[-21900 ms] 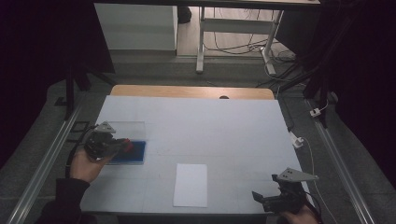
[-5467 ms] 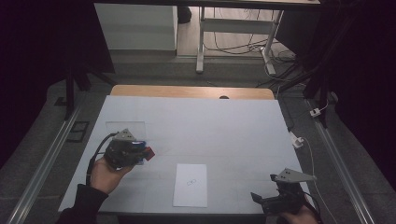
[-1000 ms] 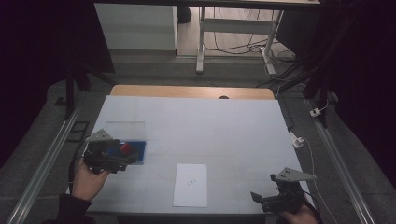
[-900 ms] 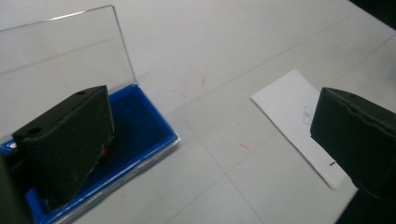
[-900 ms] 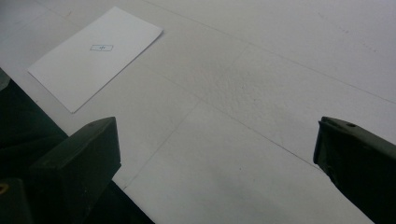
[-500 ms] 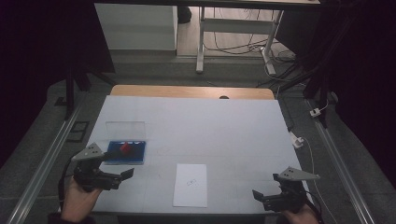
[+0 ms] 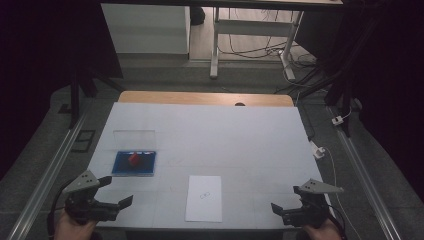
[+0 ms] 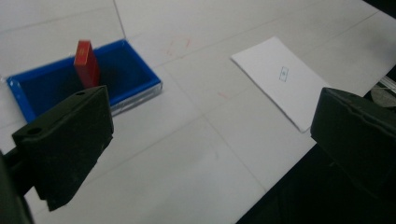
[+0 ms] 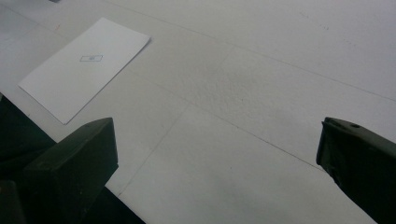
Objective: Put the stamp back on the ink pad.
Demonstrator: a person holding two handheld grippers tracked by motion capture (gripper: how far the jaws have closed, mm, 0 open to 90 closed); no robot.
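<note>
Left gripper (image 7: 114, 191) and right gripper (image 7: 285, 199), jaws open, empty. Stamp (image 7: 133, 159) stands in pad (image 7: 120, 169) at 11 o'clock of paper (image 7: 204, 198); grasp it upright.

A dim room with grey floor (image 7: 165, 75) behind the white table (image 7: 240, 135).
</note>
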